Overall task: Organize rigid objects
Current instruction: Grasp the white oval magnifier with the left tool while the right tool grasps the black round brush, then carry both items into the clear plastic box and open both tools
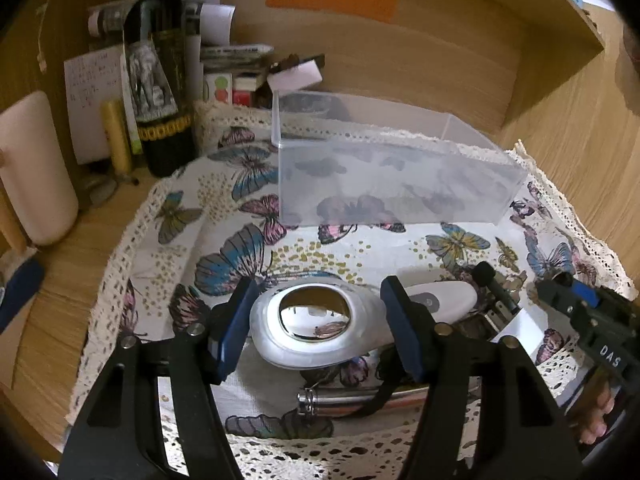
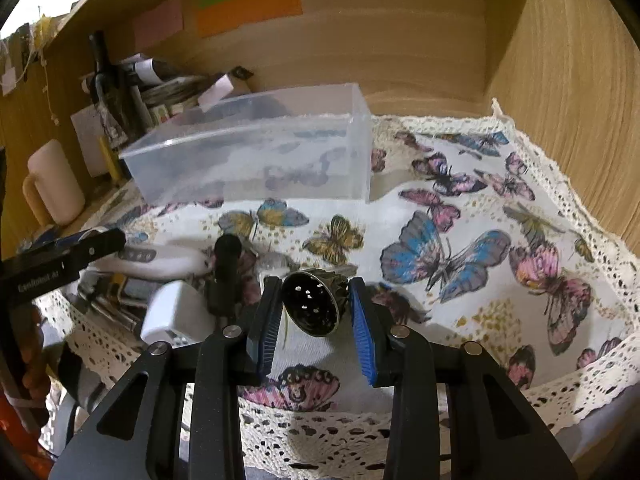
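In the left wrist view my left gripper (image 1: 318, 316) is open around a white oval device with a shiny metal disc (image 1: 316, 328); the blue pads flank it with small gaps. In the right wrist view my right gripper (image 2: 314, 308) is closed on a dark metal perforated cone (image 2: 314, 306), held just above the cloth. A clear plastic box (image 2: 256, 152) stands on the butterfly cloth (image 2: 440, 260) behind both; it also shows in the left wrist view (image 1: 384, 176). My right gripper (image 1: 576, 300) appears at the right edge of the left view.
A pile of small objects lies left of the cone: a white handheld device (image 2: 156, 258), a black microphone (image 2: 226, 272), a white block (image 2: 176, 316), a metal flask (image 1: 348, 400). A wine bottle (image 1: 160, 80), a cream mug (image 1: 36, 176) and papers stand at back left. Wooden walls enclose the desk.
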The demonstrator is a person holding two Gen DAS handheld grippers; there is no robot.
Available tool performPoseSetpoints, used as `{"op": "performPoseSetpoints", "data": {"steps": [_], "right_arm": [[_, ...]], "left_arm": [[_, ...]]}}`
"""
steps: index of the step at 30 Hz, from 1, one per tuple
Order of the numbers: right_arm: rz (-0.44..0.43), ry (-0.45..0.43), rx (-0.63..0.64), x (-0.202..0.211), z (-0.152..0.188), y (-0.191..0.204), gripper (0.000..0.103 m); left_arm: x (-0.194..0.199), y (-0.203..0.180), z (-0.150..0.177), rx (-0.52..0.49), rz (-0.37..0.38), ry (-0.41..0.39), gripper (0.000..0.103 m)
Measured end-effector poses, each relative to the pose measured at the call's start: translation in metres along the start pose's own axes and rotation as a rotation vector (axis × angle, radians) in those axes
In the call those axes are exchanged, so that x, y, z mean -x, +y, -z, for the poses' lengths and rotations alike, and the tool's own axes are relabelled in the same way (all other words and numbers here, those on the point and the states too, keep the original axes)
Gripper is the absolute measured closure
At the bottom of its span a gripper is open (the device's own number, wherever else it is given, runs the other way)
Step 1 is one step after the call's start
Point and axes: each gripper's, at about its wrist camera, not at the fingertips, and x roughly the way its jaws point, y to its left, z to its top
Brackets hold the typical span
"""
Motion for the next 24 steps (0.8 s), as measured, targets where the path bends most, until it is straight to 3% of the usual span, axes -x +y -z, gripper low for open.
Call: {"op": "performPoseSetpoints", "data": {"steps": [10, 14, 24], "right_arm": [[0.020, -0.122, 0.016, 0.021, -0.033, 0.004, 0.072], [-0.018, -0.166, 0.005, 0.029, -0.049, 0.005, 0.072], [-0.008, -0.266, 0.052, 0.036, -0.093, 0.018, 0.072]], "left_arm": [[0.027, 0.002, -0.030, 0.004, 0.007, -0.107, 0.040], [0.037, 0.001, -0.047, -0.009, 0.012, -0.150, 0.040], [0.050, 0.000, -0.095, -0.019, 0.047, -0.232, 0.040]]}}
